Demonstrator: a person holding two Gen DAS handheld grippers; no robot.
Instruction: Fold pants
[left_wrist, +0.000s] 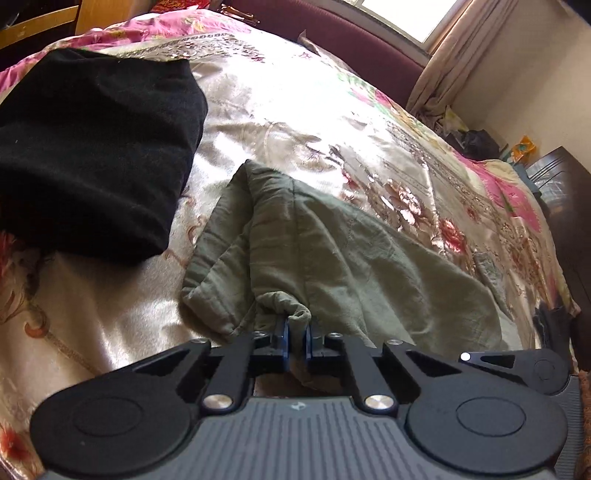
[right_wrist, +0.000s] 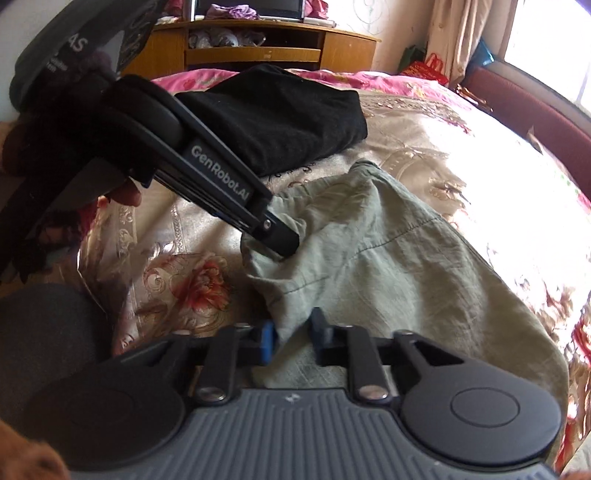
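Left hand-held gripper (left_wrist: 297, 334): black linkage arms, 2 round black side discs, silver pivot screws, blue finger pads (left_wrist: 283, 341), ribbed grey body; white "GenRobot.AI" lettering on one arm. Right hand-held gripper (right_wrist: 293, 334): same build, blue pad, grey ribbed housing.

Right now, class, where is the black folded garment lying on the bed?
In the left wrist view the black garment lies upper left on the floral bedspread, just left of the green pants, towards the wooden shelf unit.

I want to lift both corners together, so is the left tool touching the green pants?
Touching. In the left wrist view the left tool is pinched shut on a bunched fold of the green pants.
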